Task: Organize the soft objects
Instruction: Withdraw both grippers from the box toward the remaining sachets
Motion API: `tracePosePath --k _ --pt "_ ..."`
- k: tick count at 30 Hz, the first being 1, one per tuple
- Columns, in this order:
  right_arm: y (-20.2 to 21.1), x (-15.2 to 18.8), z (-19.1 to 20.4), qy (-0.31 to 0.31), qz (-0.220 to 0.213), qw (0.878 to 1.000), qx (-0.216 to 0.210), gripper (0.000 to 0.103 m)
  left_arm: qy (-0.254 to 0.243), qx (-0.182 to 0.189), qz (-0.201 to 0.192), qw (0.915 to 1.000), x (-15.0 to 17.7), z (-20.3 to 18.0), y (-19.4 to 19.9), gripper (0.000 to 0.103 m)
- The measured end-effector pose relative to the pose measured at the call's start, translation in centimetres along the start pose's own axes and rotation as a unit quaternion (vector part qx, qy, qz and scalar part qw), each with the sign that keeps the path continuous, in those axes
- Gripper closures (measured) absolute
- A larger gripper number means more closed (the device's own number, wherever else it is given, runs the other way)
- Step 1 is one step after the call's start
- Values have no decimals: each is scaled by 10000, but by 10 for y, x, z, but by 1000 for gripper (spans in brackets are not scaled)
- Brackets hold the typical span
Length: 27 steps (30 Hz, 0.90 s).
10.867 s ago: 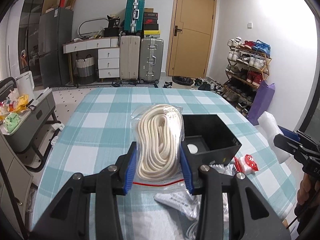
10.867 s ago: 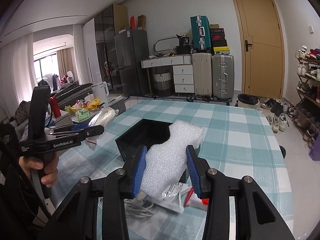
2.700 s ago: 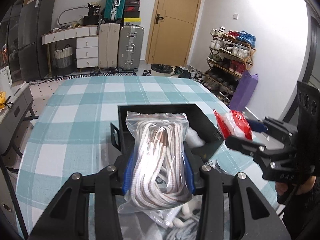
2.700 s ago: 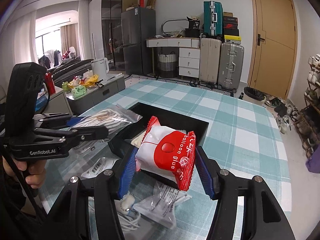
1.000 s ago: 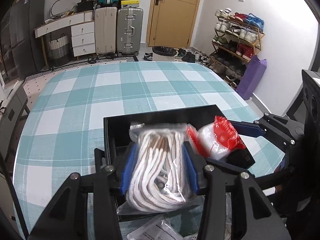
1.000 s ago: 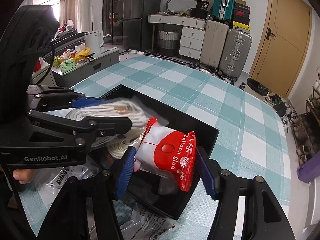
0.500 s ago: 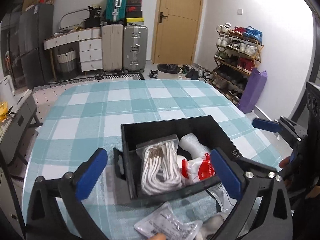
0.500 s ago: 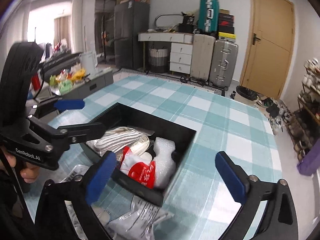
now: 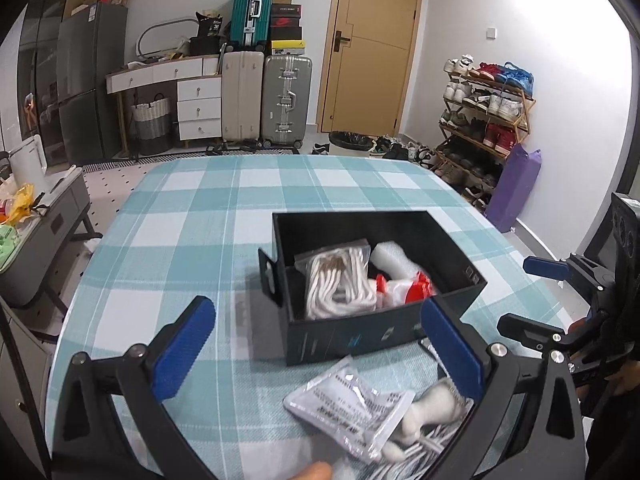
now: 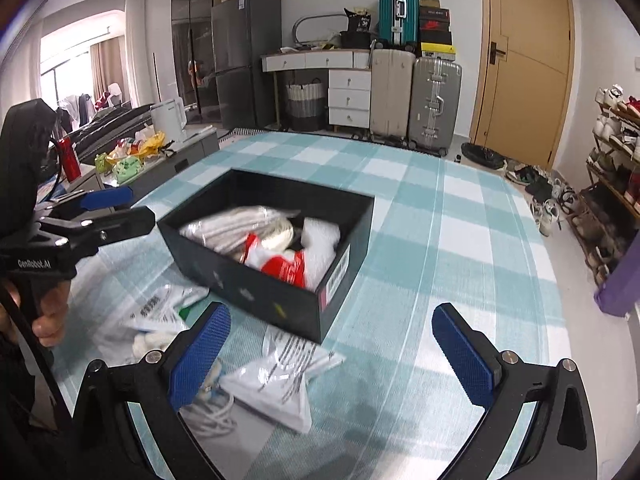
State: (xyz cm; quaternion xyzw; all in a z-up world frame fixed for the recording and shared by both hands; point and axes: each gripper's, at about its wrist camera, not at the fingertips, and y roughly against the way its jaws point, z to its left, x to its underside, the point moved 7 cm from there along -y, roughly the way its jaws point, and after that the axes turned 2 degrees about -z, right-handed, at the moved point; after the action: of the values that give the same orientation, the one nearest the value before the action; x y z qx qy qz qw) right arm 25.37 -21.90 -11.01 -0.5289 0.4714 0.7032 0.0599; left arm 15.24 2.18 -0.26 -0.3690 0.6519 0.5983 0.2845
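Observation:
A black box (image 9: 356, 336) stands on the checked table and also shows in the right wrist view (image 10: 256, 288). Inside it lie a bag of white rope (image 9: 338, 284), a white foam piece (image 9: 394, 258) and a red and white balloon glue packet (image 9: 404, 286). The same packet (image 10: 286, 266) shows in the right wrist view. My left gripper (image 9: 316, 356) is open and empty, pulled back in front of the box. My right gripper (image 10: 332, 356) is open and empty, near the box's front right corner. Loose white plastic packets (image 9: 348, 400) lie in front of the box.
A white cable and more bagged items (image 10: 208, 412) lie at the table's near edge. The teal checked tablecloth (image 9: 192, 240) stretches behind and left of the box. A grey side cabinet (image 9: 40, 224) stands off the table's left, a shoe rack (image 9: 484, 128) at the right wall.
Both grippers let go of the rope bag and the glue packet into the box, opened wide, and have drawn back toward the table's near edge.

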Motion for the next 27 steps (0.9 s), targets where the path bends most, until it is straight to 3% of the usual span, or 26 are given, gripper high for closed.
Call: tracePosePath --k 16,27 --pt "-23 30 -10 -78 583 9982 140 1 -2 -75 264 9996 36 -4 -8 0" --pt "-47 45 -2 -179 1001 9948 -7 1 -126 -97 506 9986 54 -4 -16 0"
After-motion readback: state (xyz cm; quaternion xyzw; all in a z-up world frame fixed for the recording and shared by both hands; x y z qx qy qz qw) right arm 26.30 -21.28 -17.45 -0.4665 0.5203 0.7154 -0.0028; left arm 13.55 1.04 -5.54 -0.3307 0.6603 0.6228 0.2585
